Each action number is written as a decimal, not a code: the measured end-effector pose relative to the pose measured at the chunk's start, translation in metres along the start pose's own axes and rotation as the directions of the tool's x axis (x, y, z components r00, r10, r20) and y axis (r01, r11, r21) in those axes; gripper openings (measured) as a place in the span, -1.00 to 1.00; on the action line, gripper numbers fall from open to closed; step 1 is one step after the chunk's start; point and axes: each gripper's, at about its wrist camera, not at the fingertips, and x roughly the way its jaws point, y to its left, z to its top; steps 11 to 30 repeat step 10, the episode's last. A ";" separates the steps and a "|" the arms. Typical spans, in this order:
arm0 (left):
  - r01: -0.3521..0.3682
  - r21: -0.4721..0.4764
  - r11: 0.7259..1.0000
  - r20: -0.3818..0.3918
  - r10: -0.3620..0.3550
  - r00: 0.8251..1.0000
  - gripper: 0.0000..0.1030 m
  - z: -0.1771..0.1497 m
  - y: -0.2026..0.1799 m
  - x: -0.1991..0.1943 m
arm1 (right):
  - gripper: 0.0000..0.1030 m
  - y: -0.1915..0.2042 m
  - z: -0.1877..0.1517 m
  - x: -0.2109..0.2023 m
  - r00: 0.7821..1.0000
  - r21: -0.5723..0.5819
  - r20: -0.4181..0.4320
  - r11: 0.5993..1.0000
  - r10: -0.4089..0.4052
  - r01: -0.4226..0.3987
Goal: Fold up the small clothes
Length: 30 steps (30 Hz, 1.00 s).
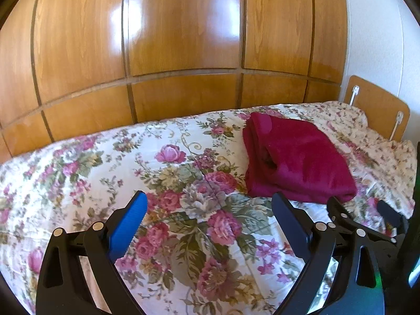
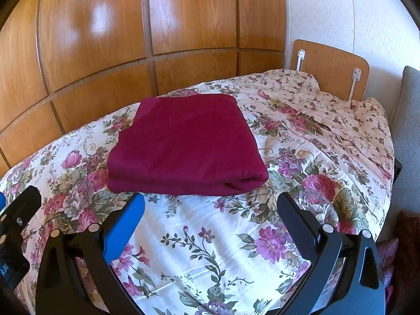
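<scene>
A dark red garment lies folded into a thick rectangle on the floral bedspread. In the left wrist view the garment lies ahead and to the right. My left gripper is open and empty, held over the bedspread short of the garment. My right gripper is open and empty, just in front of the garment's near folded edge. The right gripper also shows at the right edge of the left wrist view.
Glossy wooden wardrobe doors stand right behind the bed. A wooden headboard is at the far right, by a white wall. A grey cushion stands beside the bed on the right.
</scene>
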 end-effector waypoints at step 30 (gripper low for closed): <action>0.008 -0.055 0.998 -0.096 -0.014 0.995 0.83 -0.008 0.009 0.020 | 0.95 -0.007 0.007 0.002 1.000 0.013 0.018 1.000 -0.003 0.002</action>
